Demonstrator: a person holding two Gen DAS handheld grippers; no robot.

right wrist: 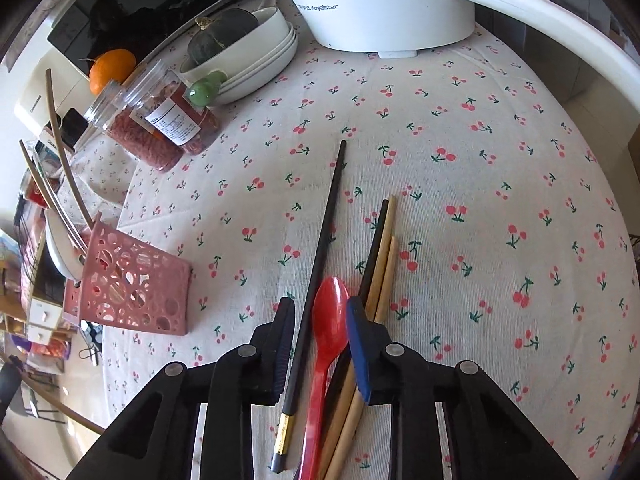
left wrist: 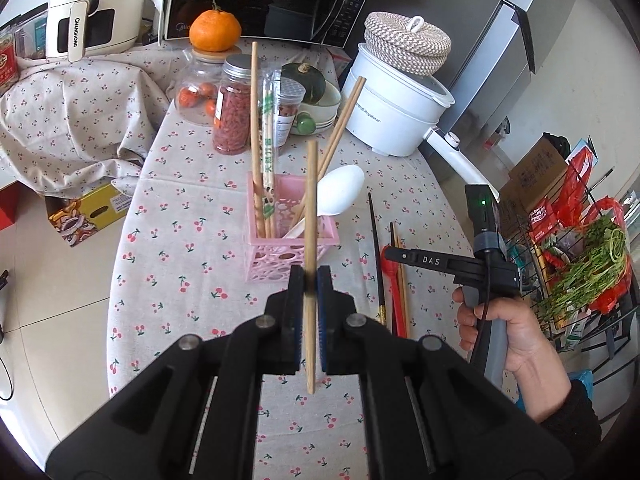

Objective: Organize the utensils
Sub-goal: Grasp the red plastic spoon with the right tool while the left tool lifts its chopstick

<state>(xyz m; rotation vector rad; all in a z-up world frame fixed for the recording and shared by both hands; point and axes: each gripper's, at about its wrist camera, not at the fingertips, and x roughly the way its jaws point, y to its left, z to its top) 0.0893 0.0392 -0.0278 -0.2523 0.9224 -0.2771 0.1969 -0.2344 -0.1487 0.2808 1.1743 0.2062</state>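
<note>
In the left wrist view my left gripper (left wrist: 310,276) is shut on a light wooden chopstick (left wrist: 311,200), which stands nearly upright just in front of the pink perforated basket (left wrist: 280,256). The basket holds several chopsticks and a white spoon (left wrist: 340,192). My right gripper (right wrist: 319,302) points down at the tablecloth, with a black chopstick (right wrist: 324,232) and a red spoon (right wrist: 330,316) between its fingers. The jaws stand narrowly apart, and a slim gap shows beside the left pad. Two wooden chopsticks (right wrist: 386,240) and a second black one lie under the right finger. The basket (right wrist: 132,292) is to the left.
A white electric pot (left wrist: 392,112) with a woven lid stands at the back right, its handle (right wrist: 560,12) reaching over the table. Jars (left wrist: 232,108), an orange (left wrist: 215,30) and stacked bowls (right wrist: 256,60) with a squash sit behind the basket. A wire rack (left wrist: 580,272) of greens is off the table's right edge.
</note>
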